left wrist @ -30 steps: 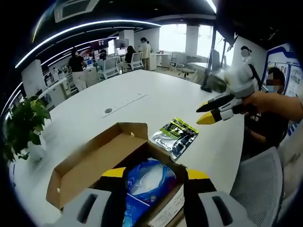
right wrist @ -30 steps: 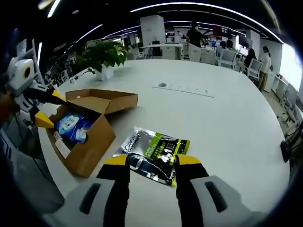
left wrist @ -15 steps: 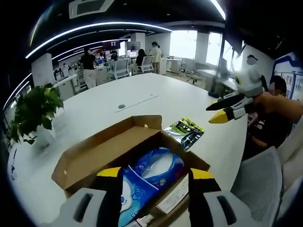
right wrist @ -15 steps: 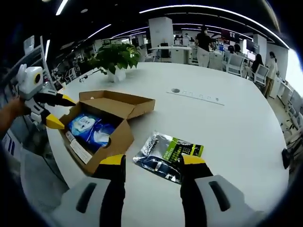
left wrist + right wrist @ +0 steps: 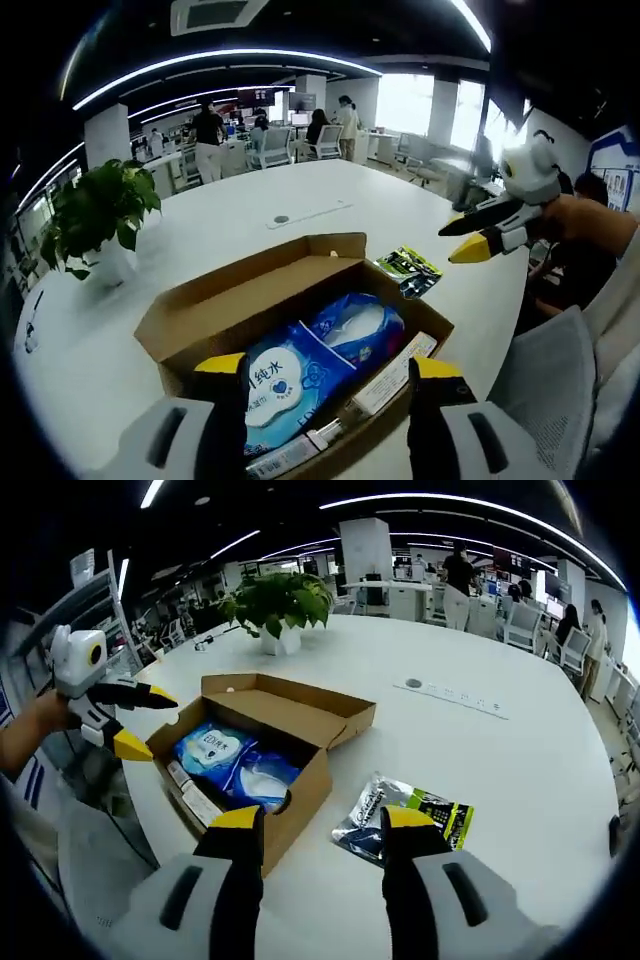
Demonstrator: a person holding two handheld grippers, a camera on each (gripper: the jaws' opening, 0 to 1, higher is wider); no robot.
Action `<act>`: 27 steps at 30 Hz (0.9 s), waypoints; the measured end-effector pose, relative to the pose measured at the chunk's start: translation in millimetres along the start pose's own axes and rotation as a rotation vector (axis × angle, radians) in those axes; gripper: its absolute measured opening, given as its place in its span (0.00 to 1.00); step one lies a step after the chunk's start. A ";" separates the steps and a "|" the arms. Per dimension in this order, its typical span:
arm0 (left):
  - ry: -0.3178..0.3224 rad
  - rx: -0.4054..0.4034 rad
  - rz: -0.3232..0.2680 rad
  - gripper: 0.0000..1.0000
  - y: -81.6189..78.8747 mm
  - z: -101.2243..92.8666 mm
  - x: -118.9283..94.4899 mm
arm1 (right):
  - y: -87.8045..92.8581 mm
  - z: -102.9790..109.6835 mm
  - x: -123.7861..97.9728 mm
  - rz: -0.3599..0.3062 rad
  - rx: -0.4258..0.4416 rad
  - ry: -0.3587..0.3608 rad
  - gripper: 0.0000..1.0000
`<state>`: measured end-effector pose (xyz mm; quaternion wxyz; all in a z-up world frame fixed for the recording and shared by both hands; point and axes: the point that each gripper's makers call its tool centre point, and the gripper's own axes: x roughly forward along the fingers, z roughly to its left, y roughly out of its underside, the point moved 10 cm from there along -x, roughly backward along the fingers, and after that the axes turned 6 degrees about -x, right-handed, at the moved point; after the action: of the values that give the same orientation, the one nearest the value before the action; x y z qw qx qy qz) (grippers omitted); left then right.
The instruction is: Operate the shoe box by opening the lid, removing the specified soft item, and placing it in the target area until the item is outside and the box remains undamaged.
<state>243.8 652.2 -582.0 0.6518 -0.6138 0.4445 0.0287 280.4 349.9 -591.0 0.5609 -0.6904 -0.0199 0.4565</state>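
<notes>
A: Left gripper view, nearest first: the left gripper (image 5: 330,375) has its jaws spread, holding nothing, and the blue soft pack (image 5: 300,372) lies between and just beyond their tips, inside the shoe box (image 5: 290,335). A second ago the pack sat lower and partly cut off; now more of the box interior is in view, so the camera has drawn back and risen.

B: And the lid?

A: Folded open on the far side of the box. Beyond and to the right lies the green-and-silver pouch (image 5: 410,270) on the table (image 5: 200,240), with the right gripper (image 5: 478,235) hovering past it, jaws parted.

B: From the right gripper view?

A: The right gripper (image 5: 320,825) is open and empty; the box is just ahead-left, the pouch (image 5: 405,815) ahead-right. Earlier the pouch lay between its jaws, so it seems released. I judge the blue pack remains to be lifted out.
</notes>
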 end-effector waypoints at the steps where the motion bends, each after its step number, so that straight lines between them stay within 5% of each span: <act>1: -0.002 -0.006 -0.001 0.69 3.6 0.6 -2.7 | -1.8 3.0 2.5 0.001 -0.008 -0.011 0.44; 10: -0.022 -0.027 -0.024 0.77 26.2 5.0 -21.7 | -11.7 20.7 21.8 0.005 -0.052 -0.078 0.45; 27: -0.065 -0.065 -0.090 0.94 41.3 20.3 -48.2 | -28.4 53.3 76.6 0.034 -0.133 -0.239 0.41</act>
<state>201.7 703.5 -587.4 0.6462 -0.6529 0.3937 0.0337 304.1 442.1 -612.6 0.4998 -0.6670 -0.1049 0.5425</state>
